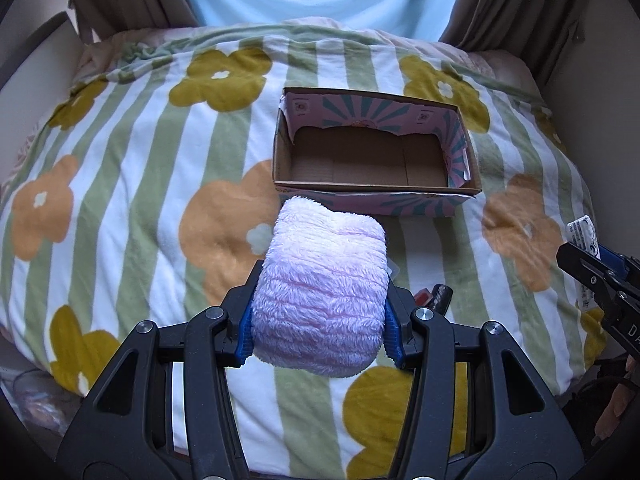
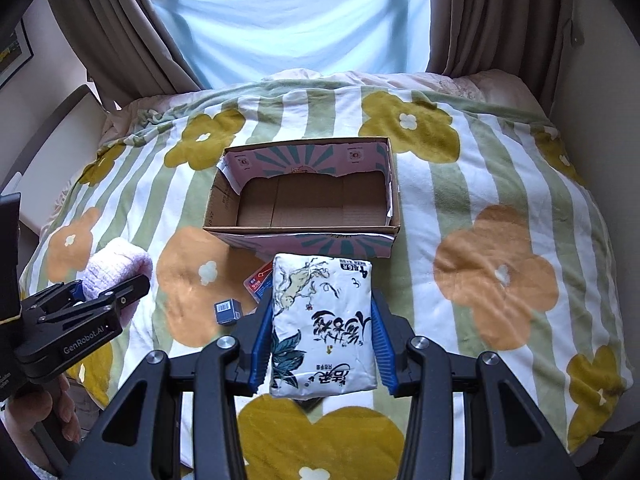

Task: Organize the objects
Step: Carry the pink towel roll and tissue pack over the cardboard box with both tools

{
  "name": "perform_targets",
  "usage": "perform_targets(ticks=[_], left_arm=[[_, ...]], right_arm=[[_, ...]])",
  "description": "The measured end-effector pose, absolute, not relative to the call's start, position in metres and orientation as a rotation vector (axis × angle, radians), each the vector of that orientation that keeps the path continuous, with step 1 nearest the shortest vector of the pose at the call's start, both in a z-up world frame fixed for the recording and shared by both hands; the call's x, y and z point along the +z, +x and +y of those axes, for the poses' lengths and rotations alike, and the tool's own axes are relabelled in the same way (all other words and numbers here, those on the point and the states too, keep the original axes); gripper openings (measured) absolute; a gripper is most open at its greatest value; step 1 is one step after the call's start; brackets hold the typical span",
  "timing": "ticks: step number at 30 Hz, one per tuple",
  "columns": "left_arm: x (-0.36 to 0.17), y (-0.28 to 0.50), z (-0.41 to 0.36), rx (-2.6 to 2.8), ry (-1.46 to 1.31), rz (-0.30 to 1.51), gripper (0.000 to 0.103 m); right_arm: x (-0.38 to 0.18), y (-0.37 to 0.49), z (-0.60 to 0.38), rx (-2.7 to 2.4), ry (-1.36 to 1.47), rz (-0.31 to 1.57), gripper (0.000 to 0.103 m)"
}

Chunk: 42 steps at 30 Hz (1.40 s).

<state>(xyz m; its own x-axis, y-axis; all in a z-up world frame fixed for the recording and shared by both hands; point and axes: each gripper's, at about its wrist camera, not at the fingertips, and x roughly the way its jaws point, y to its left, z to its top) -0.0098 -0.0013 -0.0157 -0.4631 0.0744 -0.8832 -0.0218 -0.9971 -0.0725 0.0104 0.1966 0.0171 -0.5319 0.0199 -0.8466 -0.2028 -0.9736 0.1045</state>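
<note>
Left gripper (image 1: 320, 320) clamped on pink towel (image 1: 322, 288), held above the bed; box (image 1: 280, 148) ahead, empty. Towel looks soft, light, compressible: mid-roll grip suits. Right gripper (image 2: 323, 336) clamped on tissue pack (image 2: 322, 324), box (image 2: 394, 184) just ahead. Pack is soft, its film likely slippery; grip across the sides. Small items (image 2: 228, 311) lie left of it.

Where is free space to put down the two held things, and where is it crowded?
The cardboard box is empty inside. The blanket right of it is bare. Crowded: in front of the box, near the small dark box and red packet.
</note>
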Motion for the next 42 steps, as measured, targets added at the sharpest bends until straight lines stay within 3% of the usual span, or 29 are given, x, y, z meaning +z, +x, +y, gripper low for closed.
perform_targets(ticks=[16,26,32,42], left_arm=[[-0.009,-0.037,0.019,2.584,-1.586,-0.023,0.046],[-0.003,-0.132,0.016,2.557,-1.562,-0.016,0.046],[-0.032,-0.206,0.020,2.489,-1.616,0.030,0.046],[-0.128,-0.285,0.041,2.335,-1.742,0.148,0.046]], right_arm=[[0.015,-0.016,0.204,2.646,-1.463,0.321,0.041],[0.020,-0.086,0.224,2.683,-1.427,0.244,0.041],[-0.005,-0.143,0.239,2.661,-1.496,0.231,0.041],[-0.084,-0.219,0.236,2.667,-1.729,0.113,0.041]])
